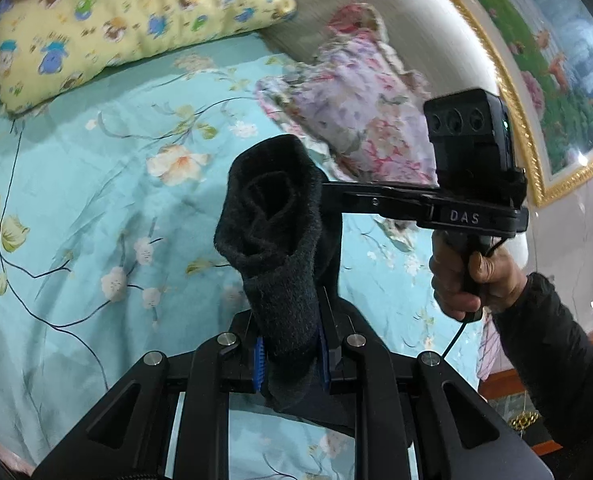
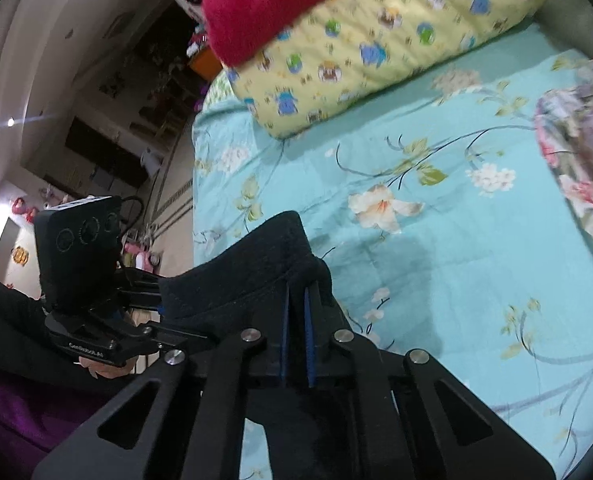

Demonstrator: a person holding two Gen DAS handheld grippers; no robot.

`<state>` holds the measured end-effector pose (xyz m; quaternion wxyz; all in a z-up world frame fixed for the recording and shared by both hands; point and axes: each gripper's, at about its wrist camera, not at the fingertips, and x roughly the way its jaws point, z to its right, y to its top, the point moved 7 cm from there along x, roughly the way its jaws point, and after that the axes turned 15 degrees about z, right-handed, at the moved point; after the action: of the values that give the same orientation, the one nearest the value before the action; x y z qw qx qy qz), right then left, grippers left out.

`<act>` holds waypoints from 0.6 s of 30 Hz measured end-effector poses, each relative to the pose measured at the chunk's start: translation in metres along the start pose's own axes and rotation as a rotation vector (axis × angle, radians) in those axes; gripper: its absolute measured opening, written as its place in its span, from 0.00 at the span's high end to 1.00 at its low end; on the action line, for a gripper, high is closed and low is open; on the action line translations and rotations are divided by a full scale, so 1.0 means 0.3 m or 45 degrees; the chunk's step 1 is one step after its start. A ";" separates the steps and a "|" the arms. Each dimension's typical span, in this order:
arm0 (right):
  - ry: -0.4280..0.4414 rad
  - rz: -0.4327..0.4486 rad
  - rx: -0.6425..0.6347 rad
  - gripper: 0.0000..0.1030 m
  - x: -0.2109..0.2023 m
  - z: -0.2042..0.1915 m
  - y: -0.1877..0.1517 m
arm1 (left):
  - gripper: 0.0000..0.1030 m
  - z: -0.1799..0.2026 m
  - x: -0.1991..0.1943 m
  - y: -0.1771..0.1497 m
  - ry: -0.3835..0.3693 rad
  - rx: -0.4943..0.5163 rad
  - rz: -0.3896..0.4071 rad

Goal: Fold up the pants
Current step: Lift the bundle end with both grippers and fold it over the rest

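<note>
Fingers [image 1: 258,364] of the left gripper [image 1: 292,364] are clamped on a thick bunched wad of the black pants [image 1: 272,248]; the right gripper [image 2: 296,336] pinches a thin edge of them. Both hold the garment in the air above the bed [image 1: 96,200]. That thin pinch could slip, dropping one end in a crumpled heap

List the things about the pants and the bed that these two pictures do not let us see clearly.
- Pants: both views show only a bunched dark edge in the jaws; the rest hangs behind the black gripper frames.
- Floral bundle: blurred in the left view, cut by the edge in the right view.
- Bedsheet below the pants: covered by cloth and frames.
- Red cloth on the yellow pillow: blurred, cut at the top.
</note>
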<state>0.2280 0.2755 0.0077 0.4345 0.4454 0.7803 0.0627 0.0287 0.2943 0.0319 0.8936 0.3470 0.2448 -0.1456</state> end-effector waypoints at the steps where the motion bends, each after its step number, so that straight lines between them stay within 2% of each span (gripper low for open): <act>1: -0.008 0.028 0.003 0.93 -0.029 -0.006 -0.002 | 0.81 0.024 -0.008 -0.001 -0.015 0.018 0.002; 10: -0.135 0.331 0.099 0.94 -0.368 -0.067 -0.101 | 0.81 0.322 -0.035 -0.046 -0.176 0.265 -0.031; 18: -0.267 0.564 0.261 0.94 -0.648 -0.080 -0.316 | 0.81 0.590 0.003 -0.229 -0.331 0.496 -0.171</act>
<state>0.1935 0.0801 0.0974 0.4412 0.6512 0.6167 0.0305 0.0595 0.1228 0.1069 0.8221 0.4739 0.1176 -0.2927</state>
